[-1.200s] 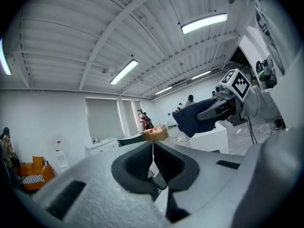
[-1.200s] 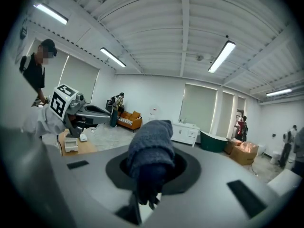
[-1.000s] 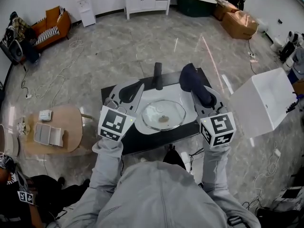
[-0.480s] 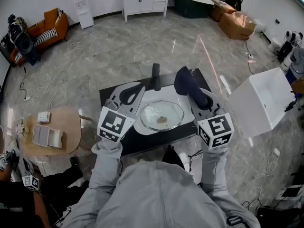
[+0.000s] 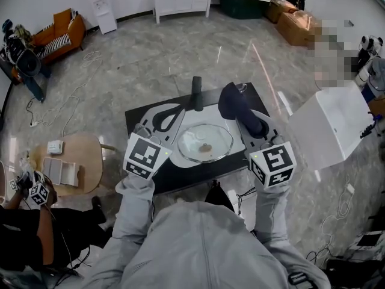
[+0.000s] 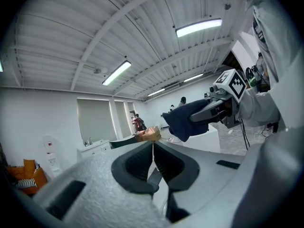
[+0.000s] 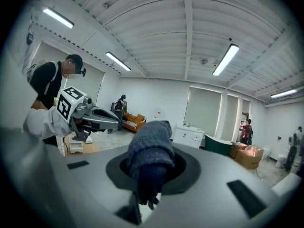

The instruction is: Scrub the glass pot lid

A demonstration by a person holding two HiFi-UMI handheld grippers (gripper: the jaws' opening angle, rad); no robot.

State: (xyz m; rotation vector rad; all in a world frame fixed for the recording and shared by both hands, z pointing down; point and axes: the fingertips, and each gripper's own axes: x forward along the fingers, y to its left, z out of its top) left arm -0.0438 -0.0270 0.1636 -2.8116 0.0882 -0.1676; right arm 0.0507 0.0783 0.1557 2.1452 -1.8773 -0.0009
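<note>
Your right gripper (image 5: 245,116) is clamped on a folded dark blue cloth (image 5: 233,101), which sits just off the far right rim of the glass pot lid (image 5: 205,143) and is angled upward rather than down at the glass. The lid lies flat in the middle of the black surface (image 5: 186,174), between both grippers. Your left gripper (image 5: 175,111), at the lid's far left, has its jaws pressed together on nothing. Scrubbing looks ready to begin. Tip the cloth down onto the glass, and probably steady the rim with the left gripper.
</note>
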